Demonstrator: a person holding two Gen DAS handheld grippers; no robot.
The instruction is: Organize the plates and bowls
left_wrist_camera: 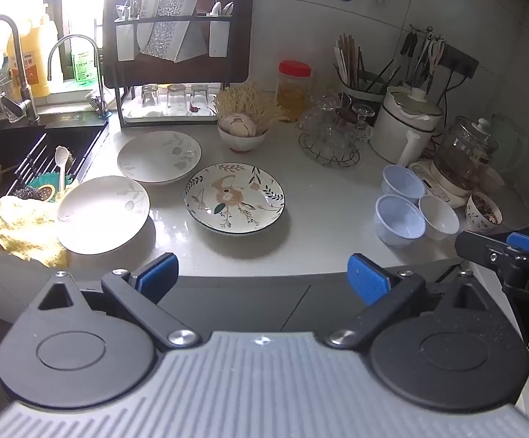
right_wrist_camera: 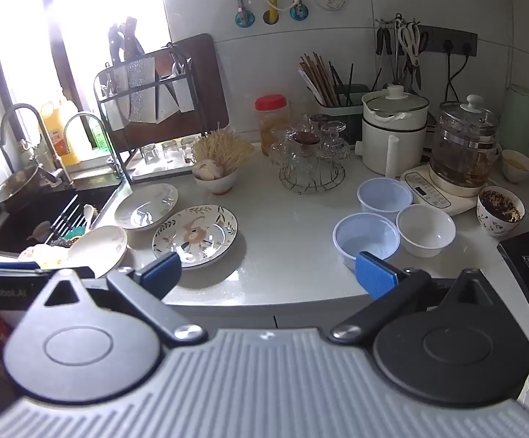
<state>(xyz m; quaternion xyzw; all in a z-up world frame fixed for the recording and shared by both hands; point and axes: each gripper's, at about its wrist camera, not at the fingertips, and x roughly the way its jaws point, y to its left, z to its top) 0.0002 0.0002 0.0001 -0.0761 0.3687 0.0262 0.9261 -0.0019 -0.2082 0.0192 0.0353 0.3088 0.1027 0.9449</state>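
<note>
Both grippers hover at the counter's front edge, jaws wide apart and empty.
Left gripper faces the flowered plate; right gripper sits near the bowls.

White tiled wall behind a pale bench. Bright overexposed window at left above a dark sink with two curved taps. Black socket strip on wall.

Pale grey countertop, glossy, filling mid-frame. At left: three plates close together, the flowered plate toward centre, two white plates nearer the sink edge. At right: two translucent plastic bowls and a small white bowl, clustered. Behind, a garlic bowl and wire glass rack.
</note>
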